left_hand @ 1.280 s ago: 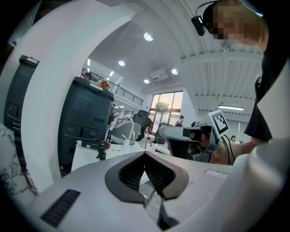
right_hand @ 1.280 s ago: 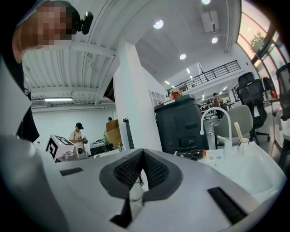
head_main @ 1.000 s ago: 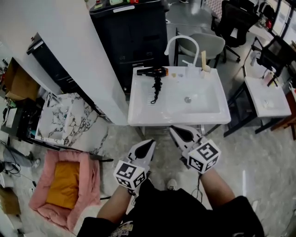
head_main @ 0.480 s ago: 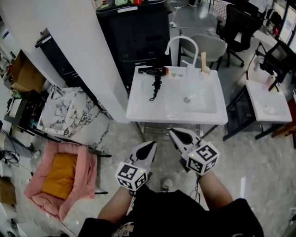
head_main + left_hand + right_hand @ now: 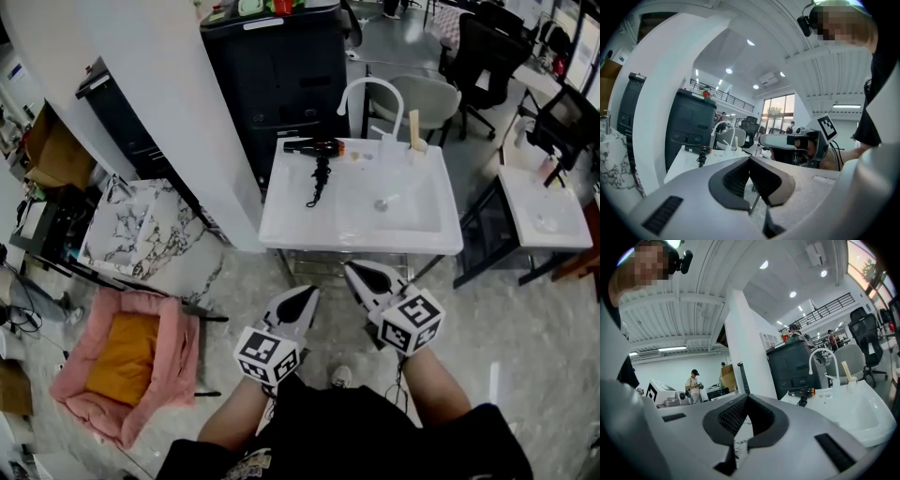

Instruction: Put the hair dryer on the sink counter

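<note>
The black hair dryer [image 5: 314, 147] with an orange end lies on the back left of the white sink counter [image 5: 281, 211]. Its coiled cord [image 5: 317, 183] trails toward the basin. Both grippers hang side by side in front of the sink's front edge, well short of the dryer. My left gripper [image 5: 306, 292] is shut and empty, and so is my right gripper [image 5: 360, 272]. In the left gripper view the shut gripper [image 5: 750, 160] points at the dryer [image 5: 701, 150], far off. The right gripper [image 5: 747, 397] points left of the dryer [image 5: 802, 392].
A white arched faucet [image 5: 370, 94] and a cup with a wooden stick [image 5: 415, 136] stand at the sink's back. A black cabinet [image 5: 272, 75] is behind it, a white wall [image 5: 159, 103] to the left. A marble-patterned table [image 5: 127, 230], a pink pet bed [image 5: 122, 361], a second sink [image 5: 544, 211].
The head camera has shifted slightly. Both grippers stay shut and empty in front of the sink, and the hair dryer lies where it was.
</note>
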`<state>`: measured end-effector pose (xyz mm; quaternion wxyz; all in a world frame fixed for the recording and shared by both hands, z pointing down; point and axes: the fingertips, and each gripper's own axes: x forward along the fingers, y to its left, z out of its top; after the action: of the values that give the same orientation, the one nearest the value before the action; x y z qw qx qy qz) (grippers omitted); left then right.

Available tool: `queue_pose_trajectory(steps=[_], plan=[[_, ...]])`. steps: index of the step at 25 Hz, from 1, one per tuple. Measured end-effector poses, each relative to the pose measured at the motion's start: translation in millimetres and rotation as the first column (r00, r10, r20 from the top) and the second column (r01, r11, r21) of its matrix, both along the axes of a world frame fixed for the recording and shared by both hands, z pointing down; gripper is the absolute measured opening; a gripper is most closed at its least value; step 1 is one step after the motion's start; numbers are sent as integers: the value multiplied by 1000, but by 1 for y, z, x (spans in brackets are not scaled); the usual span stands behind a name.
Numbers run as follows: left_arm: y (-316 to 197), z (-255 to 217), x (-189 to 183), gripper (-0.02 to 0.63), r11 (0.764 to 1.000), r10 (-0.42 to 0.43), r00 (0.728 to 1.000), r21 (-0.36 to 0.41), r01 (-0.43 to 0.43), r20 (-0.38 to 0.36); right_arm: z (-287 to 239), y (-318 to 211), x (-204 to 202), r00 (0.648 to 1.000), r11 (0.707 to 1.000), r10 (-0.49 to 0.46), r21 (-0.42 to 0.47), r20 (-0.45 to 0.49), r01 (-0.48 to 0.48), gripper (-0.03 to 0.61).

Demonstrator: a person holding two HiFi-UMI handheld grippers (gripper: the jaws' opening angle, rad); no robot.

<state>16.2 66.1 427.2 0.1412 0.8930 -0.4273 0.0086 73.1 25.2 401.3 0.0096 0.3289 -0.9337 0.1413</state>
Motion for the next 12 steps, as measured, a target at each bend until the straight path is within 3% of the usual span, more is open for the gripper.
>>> queue_pose_trajectory(steps=[12], plan=[[0, 5, 0, 3, 1000, 0, 1000, 1, 0, 7, 10, 1, 0, 1000, 1000, 3, -9, -2, -3, -3]])
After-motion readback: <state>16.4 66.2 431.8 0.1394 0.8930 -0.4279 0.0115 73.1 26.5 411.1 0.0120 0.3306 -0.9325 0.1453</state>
